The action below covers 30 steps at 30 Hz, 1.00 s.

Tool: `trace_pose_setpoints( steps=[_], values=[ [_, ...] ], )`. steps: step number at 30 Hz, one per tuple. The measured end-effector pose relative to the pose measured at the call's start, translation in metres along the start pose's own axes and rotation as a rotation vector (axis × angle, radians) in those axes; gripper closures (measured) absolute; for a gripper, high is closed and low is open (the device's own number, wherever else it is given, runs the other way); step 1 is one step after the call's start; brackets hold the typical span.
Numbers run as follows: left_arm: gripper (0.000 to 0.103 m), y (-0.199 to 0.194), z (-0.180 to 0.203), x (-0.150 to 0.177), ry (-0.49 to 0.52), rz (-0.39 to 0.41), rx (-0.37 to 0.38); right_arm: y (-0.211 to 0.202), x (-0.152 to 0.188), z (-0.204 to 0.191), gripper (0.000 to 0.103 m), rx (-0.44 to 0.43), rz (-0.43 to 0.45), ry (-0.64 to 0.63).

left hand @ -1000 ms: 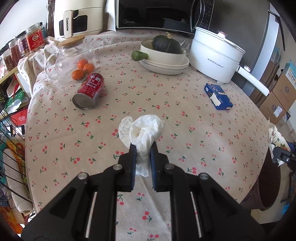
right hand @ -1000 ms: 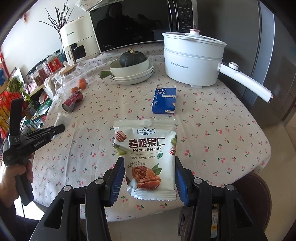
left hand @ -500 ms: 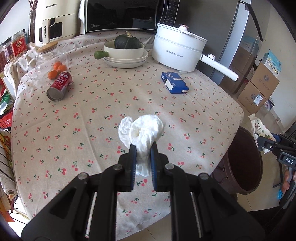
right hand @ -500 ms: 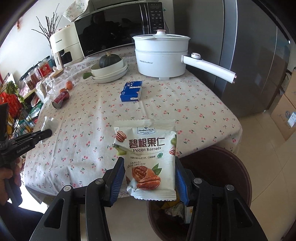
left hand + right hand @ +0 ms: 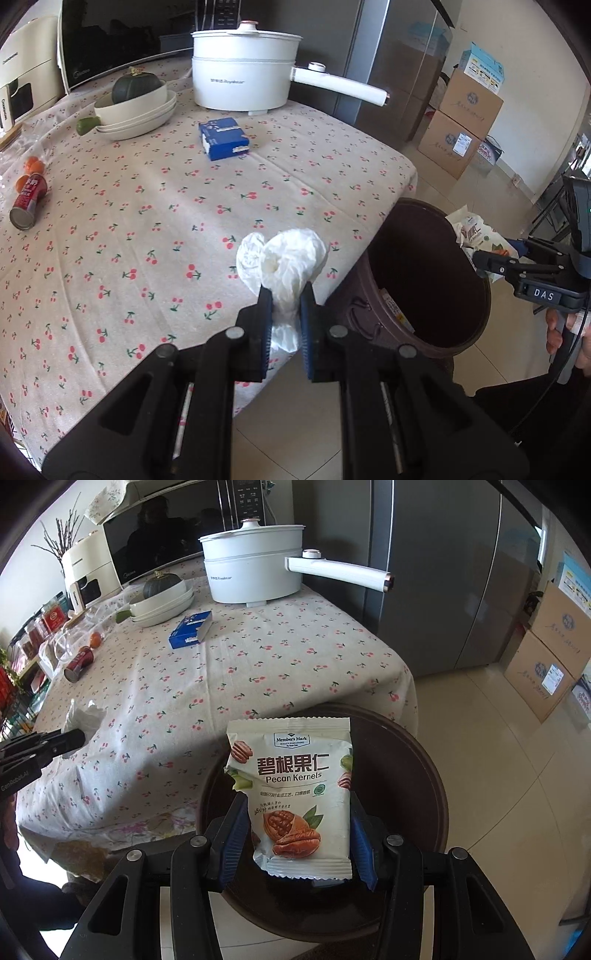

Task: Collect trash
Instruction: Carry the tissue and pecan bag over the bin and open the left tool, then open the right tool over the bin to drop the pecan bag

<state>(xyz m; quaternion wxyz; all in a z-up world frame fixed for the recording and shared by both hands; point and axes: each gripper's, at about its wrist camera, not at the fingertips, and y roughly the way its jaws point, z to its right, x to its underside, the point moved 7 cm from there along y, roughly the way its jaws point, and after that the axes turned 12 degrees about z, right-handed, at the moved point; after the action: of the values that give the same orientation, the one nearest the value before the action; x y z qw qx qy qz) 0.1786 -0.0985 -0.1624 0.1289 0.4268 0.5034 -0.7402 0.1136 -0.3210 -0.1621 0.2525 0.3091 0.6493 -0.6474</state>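
My left gripper (image 5: pixel 286 314) is shut on a crumpled white tissue (image 5: pixel 284 258), held over the table's near corner, just left of a dark brown trash bin (image 5: pixel 428 280). My right gripper (image 5: pixel 297 830) is shut on a white pecan kernels packet (image 5: pixel 295 794), held directly above the open mouth of the same bin (image 5: pixel 424 775). The right gripper (image 5: pixel 480 260) with its packet (image 5: pixel 476 232) also shows at the right edge of the left wrist view, over the bin's far rim. In the right wrist view the left gripper (image 5: pixel 79 734) and tissue (image 5: pixel 83 716) appear at far left.
The cherry-print tablecloth (image 5: pixel 166 221) carries a blue box (image 5: pixel 223 138), a lying red can (image 5: pixel 27 197), oranges (image 5: pixel 35 164), stacked cream bowls with a squash (image 5: pixel 136 107) and a white pot with a long handle (image 5: pixel 243 70). Cardboard boxes (image 5: pixel 461 122) stand on the tiled floor.
Both grippers have swung right off the table toward the bin. The packet now hangs over the bin mouth; the tissue has reached the table's corner beside it. Both grips are unchanged.
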Motion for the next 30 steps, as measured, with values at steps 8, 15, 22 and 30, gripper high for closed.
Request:
trace_pose_setpoints(
  steps=[8,15,22,30],
  values=[
    [0.088,0.028,0.077,0.009,0.134,-0.026,0.129,-0.006,0.016,0.032,0.051,0.038,-0.007,0.038],
    [0.088,0.051,0.11,0.016,0.189,-0.047,0.175,-0.009,0.024,0.05,0.051,0.054,-0.013,0.059],
    [0.052,0.062,0.118,0.013,0.2,-0.009,0.189,-0.011,0.033,0.068,0.051,0.074,-0.027,0.079],
    [0.015,0.056,0.1,-0.002,0.173,0.045,0.064,-0.009,0.032,0.073,0.051,0.081,-0.03,0.086]
  ],
)
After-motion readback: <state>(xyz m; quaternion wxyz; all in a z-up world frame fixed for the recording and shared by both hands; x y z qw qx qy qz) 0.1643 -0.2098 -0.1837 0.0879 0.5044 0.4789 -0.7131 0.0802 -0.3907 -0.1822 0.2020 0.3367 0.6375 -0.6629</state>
